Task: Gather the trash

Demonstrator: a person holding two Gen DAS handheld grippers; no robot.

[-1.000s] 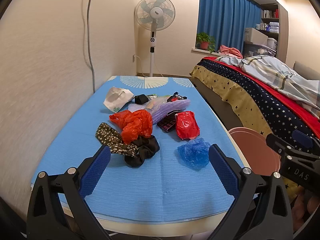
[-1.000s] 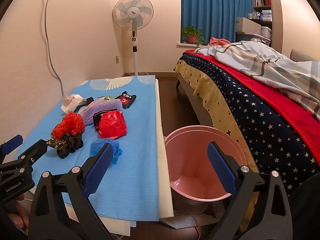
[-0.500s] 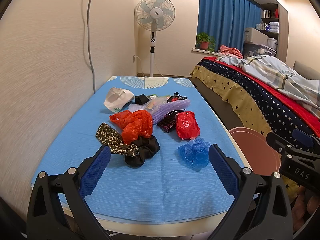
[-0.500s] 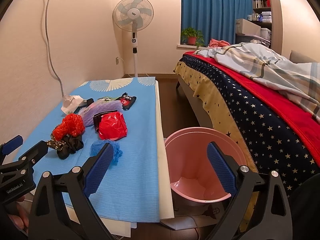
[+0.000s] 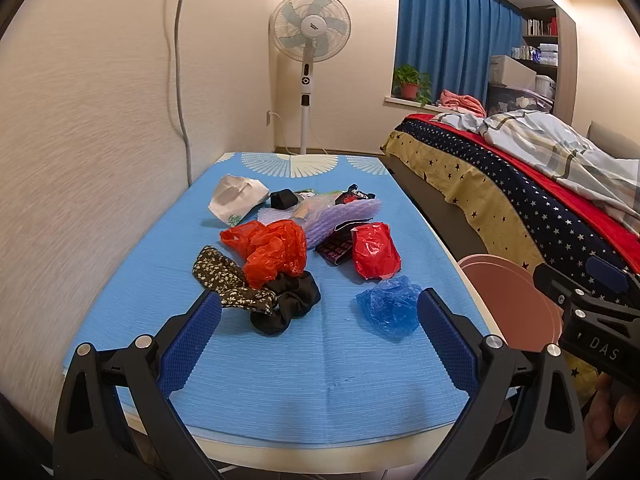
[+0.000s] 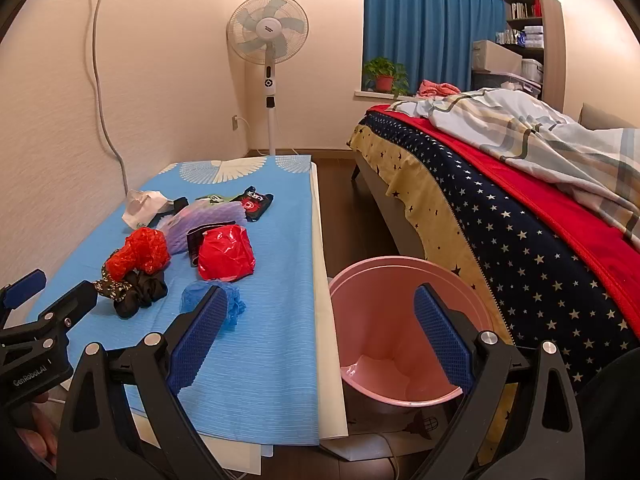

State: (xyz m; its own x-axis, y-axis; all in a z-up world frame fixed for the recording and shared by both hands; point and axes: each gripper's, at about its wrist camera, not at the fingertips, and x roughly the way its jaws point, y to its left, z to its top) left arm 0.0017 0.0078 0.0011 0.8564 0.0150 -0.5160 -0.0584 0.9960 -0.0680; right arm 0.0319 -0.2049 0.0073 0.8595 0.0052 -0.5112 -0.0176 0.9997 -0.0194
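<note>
Left wrist view: the left gripper (image 5: 318, 322) hangs wide and empty over the near edge of the blue-covered table (image 5: 304, 392), aimed at the litter ahead. A crumpled blue plastic bag (image 5: 390, 306) lies just inside its right finger; a crumpled orange-red plastic bag (image 5: 272, 250) lies farther ahead.

Right wrist view: the right gripper (image 6: 318, 332) is likewise spread and empty. The round pink plastic bin (image 6: 400, 276) stands between its fingers, probably placed beside the table for short drops.

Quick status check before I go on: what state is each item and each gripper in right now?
left gripper: open, empty
right gripper: open, empty
pink bin: upright on the floor, no trash visible inside
blue plastic bag: crumpled, on the table
red plastic bag: crumpled, on the table
orange plastic bag: crumpled, beside black cloth
</note>
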